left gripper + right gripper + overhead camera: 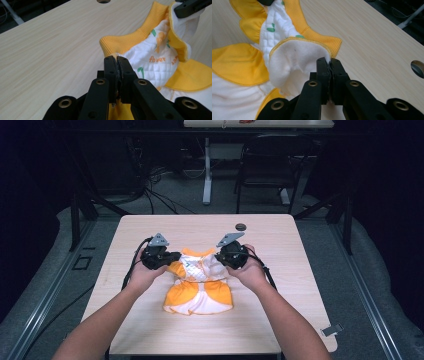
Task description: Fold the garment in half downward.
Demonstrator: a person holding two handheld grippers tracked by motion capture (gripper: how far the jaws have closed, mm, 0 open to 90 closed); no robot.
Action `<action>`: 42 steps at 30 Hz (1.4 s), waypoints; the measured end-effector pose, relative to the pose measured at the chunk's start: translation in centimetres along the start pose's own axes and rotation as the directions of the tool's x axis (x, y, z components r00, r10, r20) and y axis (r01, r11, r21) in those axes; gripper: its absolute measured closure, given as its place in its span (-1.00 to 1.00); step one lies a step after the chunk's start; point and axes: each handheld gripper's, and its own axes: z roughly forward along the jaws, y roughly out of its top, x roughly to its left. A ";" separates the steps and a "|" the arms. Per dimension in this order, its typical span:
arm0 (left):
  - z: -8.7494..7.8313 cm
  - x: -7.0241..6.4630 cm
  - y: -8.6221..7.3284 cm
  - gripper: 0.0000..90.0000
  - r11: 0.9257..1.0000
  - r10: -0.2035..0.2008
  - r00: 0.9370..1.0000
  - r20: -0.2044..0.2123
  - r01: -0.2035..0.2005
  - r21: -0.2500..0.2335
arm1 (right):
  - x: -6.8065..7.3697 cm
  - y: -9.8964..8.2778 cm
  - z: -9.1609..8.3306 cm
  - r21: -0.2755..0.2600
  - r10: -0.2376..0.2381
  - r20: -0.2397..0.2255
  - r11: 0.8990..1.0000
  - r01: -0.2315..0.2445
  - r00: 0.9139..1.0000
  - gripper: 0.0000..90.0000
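Note:
A small white and orange quilted garment (200,287) lies in the middle of the light wooden table (280,250). My left gripper (172,258) is shut on its left shoulder edge; in the left gripper view the jaws pinch the cloth (147,62) just below the orange ribbed collar, at the gripper tip (117,60). My right gripper (220,255) is shut on the right shoulder edge; its tip (329,61) clamps the white fleece lining (294,57) of the garment. The upper part of the garment is lifted and spread between the two grippers, while its skirt rests on the table.
A round cable hole (241,226) sits in the table beyond the garment, also seen as a hole (418,68) to the right. A chair (270,160) and table leg (207,175) stand on the floor behind. Dark rails run along both sides.

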 end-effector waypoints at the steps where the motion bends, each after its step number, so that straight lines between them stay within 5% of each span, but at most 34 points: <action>1: 0.0 0.0 0.0 0.94 1.000 0.000 1.000 0.000 0.000 0.000 | 0.0 -0.1 0.0 0.006 -0.003 -0.001 1.000 0.003 1.000 0.93; 19: -0.1 -1.4 -1.9 0.94 0.999 0.030 0.998 0.050 -0.031 0.031 | 1.8 -1.6 -0.4 0.045 -0.042 -0.050 0.998 0.044 0.998 0.93; 42: -0.9 -3.8 -5.0 0.83 0.998 0.028 0.990 0.136 -0.036 0.054 | 4.3 -5.1 -0.9 0.057 0.000 -0.140 0.998 0.008 0.990 0.82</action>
